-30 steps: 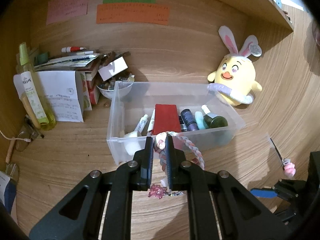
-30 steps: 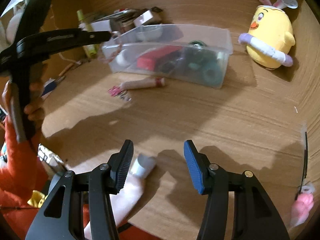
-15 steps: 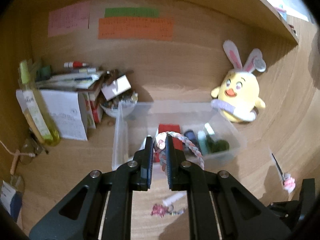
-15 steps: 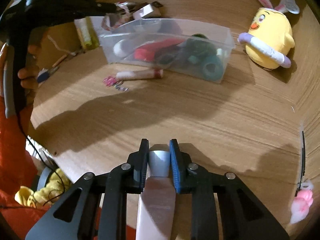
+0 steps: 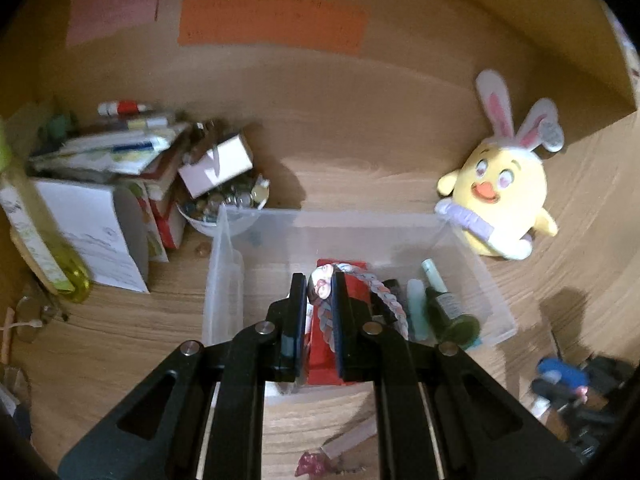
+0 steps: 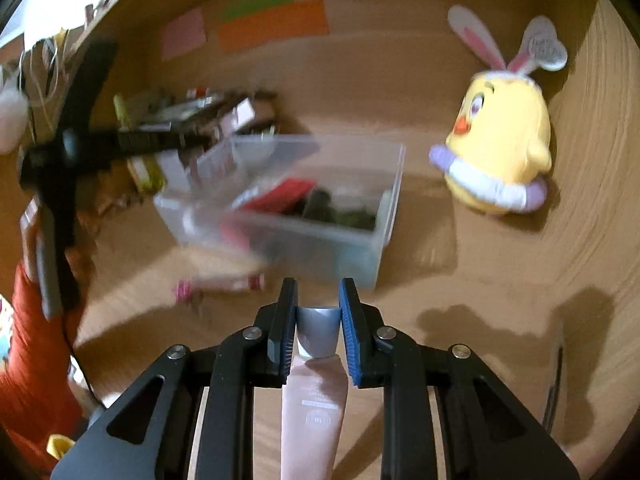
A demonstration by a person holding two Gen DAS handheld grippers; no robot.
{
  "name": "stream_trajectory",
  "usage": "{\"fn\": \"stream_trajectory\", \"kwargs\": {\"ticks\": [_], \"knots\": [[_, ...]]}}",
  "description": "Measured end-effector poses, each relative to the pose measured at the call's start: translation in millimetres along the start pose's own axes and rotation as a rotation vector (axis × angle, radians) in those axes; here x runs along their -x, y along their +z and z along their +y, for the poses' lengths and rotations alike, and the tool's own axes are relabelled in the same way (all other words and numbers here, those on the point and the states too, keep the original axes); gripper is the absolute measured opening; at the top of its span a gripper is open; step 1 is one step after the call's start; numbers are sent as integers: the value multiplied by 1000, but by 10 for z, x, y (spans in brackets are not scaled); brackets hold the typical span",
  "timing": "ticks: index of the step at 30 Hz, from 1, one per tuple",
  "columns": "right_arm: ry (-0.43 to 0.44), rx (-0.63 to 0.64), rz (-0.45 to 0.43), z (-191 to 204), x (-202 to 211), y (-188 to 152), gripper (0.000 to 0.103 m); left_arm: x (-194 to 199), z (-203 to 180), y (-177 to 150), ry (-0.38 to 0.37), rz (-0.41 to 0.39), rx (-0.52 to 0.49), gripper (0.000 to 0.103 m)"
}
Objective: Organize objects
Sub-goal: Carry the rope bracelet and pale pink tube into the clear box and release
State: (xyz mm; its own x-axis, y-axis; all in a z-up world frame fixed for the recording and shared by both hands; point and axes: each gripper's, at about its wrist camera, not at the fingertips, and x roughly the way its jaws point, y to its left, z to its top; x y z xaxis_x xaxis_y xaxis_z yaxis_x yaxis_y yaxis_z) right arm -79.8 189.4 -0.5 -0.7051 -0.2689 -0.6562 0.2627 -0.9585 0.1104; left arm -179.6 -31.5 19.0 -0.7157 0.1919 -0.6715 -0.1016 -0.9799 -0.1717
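The left gripper [image 5: 319,289] pinches a braided bracelet [image 5: 362,286] in its jaws, over the bin [image 5: 224,280], whose near rim lies below them. The right gripper [image 6: 318,307] pinches a pink tube [image 6: 314,384]; bare desk [image 6: 460,280] lies ahead before the bin's corner. The tube's print is unreadable.

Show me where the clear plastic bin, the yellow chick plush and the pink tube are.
clear plastic bin [image 5: 224,280], left wrist view, left wall.
yellow chick plush [image 6: 504,140], right wrist view, belly.
pink tube [image 6: 314,412], right wrist view, body behind cap.
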Motion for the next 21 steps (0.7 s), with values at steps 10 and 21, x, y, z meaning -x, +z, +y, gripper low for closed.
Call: {"fn": "stream_trajectory", "kwargs": {"ticks": [10,21], "knots": [[39,12,-72,96,32,483,19,-381,-19,-105,27,97,-57,12],[67,88,-136,385,206,781,19,204,20,-76,21,-25,-81,47]]}}
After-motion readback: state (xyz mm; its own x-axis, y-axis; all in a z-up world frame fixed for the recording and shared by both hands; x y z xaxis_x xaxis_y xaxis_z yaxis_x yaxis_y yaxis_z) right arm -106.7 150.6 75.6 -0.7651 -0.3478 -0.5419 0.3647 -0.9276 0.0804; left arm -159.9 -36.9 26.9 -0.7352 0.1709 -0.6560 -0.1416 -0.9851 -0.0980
